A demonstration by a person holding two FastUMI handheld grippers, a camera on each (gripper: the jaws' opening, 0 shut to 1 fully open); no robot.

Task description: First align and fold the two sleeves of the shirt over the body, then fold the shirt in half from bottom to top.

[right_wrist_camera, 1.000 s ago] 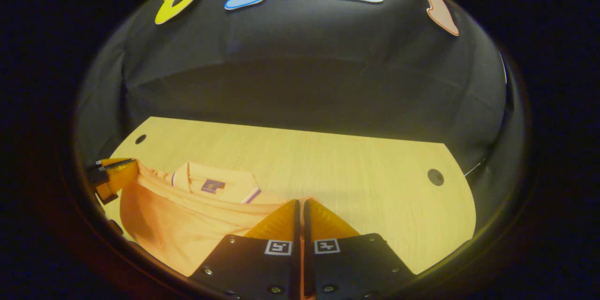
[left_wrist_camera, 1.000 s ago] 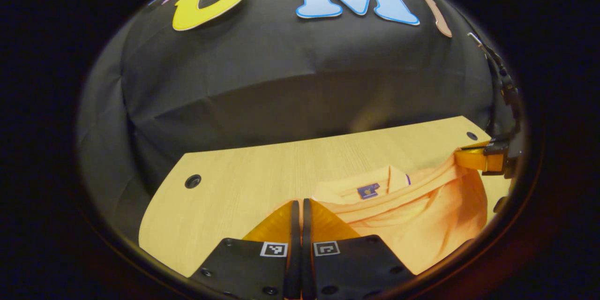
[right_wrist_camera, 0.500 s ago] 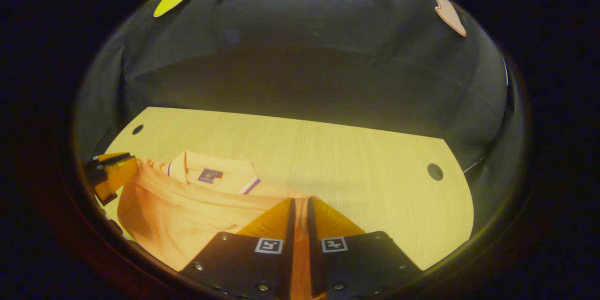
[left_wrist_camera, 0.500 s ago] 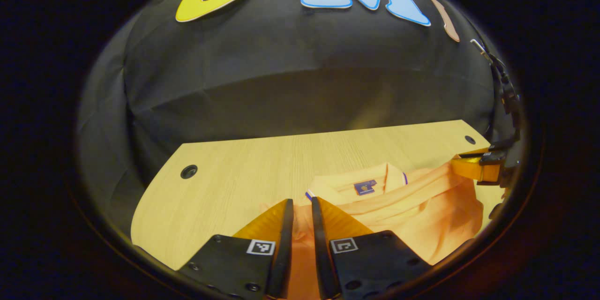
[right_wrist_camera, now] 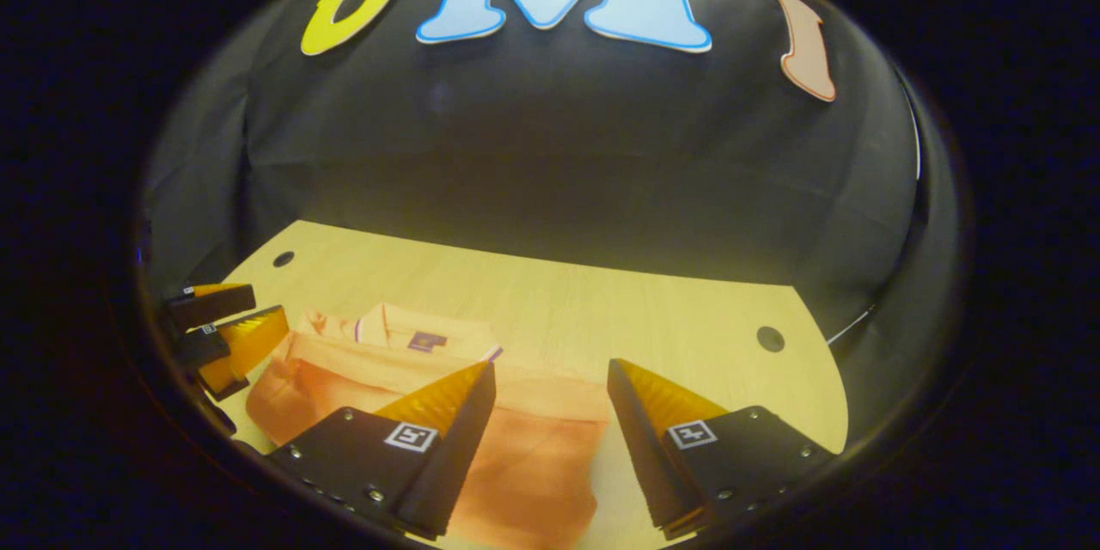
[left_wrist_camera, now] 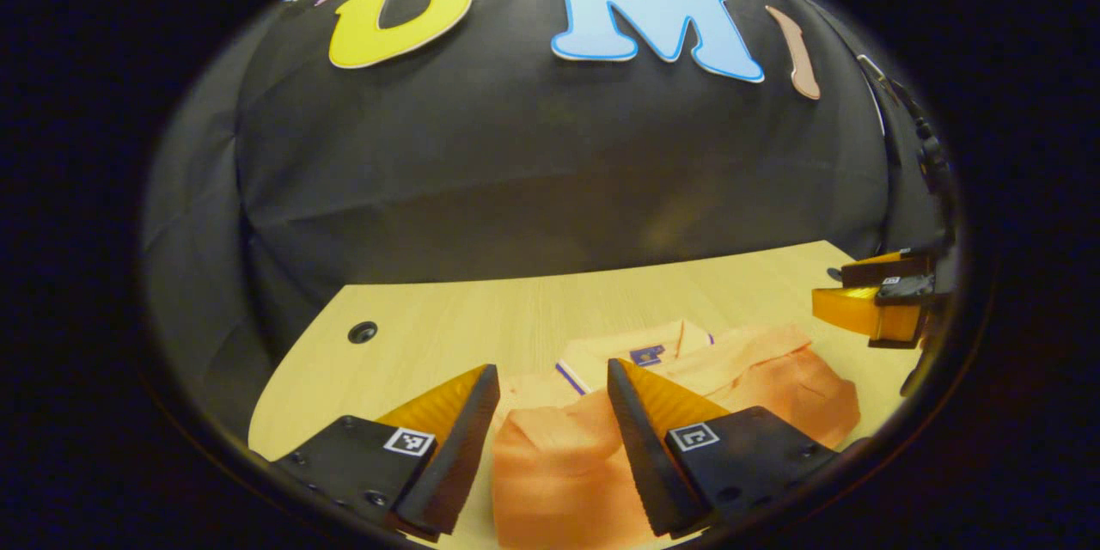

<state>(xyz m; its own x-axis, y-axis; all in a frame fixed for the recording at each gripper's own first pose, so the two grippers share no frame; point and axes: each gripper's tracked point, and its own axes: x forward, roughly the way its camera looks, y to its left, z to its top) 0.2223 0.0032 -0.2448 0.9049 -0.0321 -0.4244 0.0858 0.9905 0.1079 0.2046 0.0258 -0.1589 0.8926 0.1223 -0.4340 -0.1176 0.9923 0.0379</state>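
A soft orange polo shirt (left_wrist_camera: 550, 464) lay folded on the pale wood-grain worktop (left_wrist_camera: 516, 318), low in frame; both ridged hand-held grippers, left (left_wrist_camera: 550, 382) and right (right_wrist_camera: 550, 378), stood apart, holding nothing.

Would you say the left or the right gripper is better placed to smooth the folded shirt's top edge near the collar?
Probably the left gripper: open, its fingers frame the collar of the shirt. The right gripper, also open, sits over the fold's outer edge.
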